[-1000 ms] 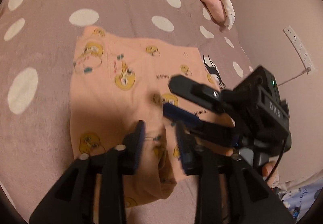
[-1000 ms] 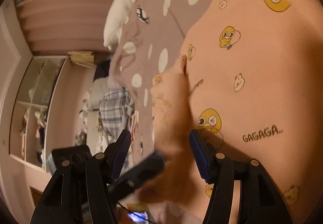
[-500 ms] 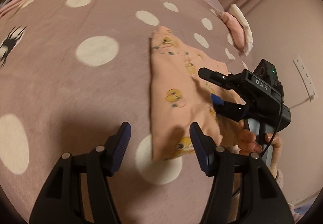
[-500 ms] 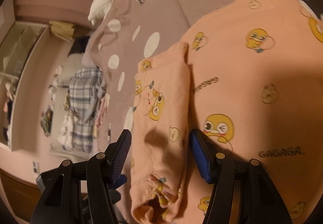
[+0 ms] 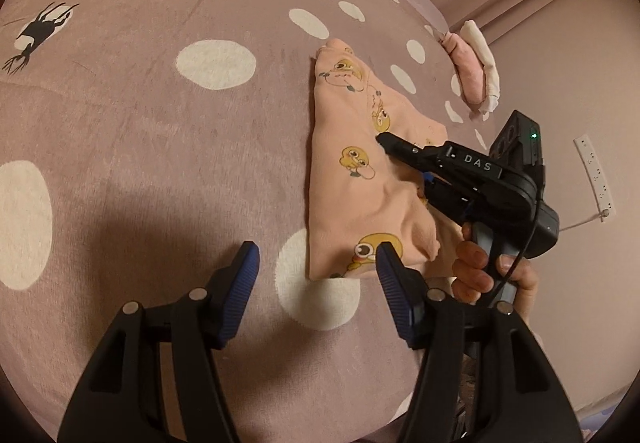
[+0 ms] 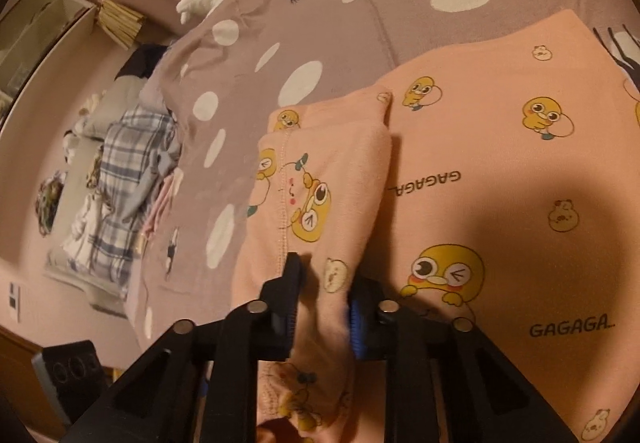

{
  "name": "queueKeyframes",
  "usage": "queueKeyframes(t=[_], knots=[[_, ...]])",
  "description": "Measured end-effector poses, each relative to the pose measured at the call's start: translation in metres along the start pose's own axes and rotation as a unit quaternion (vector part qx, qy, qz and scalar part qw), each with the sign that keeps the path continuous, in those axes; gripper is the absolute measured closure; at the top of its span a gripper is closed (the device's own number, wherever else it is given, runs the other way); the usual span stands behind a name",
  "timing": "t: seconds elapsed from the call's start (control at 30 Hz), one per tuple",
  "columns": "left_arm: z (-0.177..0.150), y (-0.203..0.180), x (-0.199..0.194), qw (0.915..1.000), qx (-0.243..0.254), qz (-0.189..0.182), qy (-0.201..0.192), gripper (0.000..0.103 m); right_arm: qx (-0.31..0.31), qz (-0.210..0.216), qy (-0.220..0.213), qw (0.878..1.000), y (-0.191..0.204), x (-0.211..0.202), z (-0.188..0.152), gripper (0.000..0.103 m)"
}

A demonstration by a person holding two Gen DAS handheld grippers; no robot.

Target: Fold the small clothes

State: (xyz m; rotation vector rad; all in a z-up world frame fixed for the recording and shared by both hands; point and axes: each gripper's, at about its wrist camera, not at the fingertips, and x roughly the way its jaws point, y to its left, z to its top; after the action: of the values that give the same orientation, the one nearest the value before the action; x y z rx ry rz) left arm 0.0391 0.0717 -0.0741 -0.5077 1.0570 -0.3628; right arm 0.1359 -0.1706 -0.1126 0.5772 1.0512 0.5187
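Taking the peach garment (image 5: 352,179) as the landmark, the left gripper (image 5: 316,263) hovers just off its near left corner, over the mauve spotted bedspread (image 5: 160,147); its blue-padded fingers (image 5: 240,275) are spread wide with nothing between them, the right-hand pad overlapping the garment's near edge in the left wrist view, whether touching cannot be told. The garment lies flat on the bedspread, partly folded, printed with yellow cartoon chicks, its long left edge straight. Over its right side the right gripper (image 5: 424,179) reaches in from the right, held by the person's right hand (image 5: 484,267) wrapped round the grip below the body marked DAS. In the right wrist view this right gripper (image 6: 322,299) is clenched on a bunched fold (image 6: 320,203) of the same peach garment (image 6: 500,171), cloth pinched between its two fingers and spilling back toward the camera; the fold lies doubled over the wider layer printed GAGAGA. Beyond the garment's far right, a rolled pink and white cloth (image 5: 476,71) sits at the bedspread's edge. Left of the garment in the right wrist view, a plaid cloth pile (image 6: 120,179) lies off the bedspread (image 6: 304,27).
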Motion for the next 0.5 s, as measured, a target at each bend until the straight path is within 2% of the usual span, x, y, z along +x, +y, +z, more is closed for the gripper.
queueKeyframes(t=[0.13, 0.5], knots=[[0.0, -0.004, 0.003, 0.9998, 0.009, 0.015, -0.001, 0.043, -0.006, -0.001, -0.01, 1.0, 0.0, -0.004, -0.001, 0.091], [0.001, -0.007, 0.001, 0.9989, 0.029, 0.035, -0.012, 0.042, -0.044, 0.02, -0.045, 0.998, 0.023, -0.035, 0.002, 0.093]])
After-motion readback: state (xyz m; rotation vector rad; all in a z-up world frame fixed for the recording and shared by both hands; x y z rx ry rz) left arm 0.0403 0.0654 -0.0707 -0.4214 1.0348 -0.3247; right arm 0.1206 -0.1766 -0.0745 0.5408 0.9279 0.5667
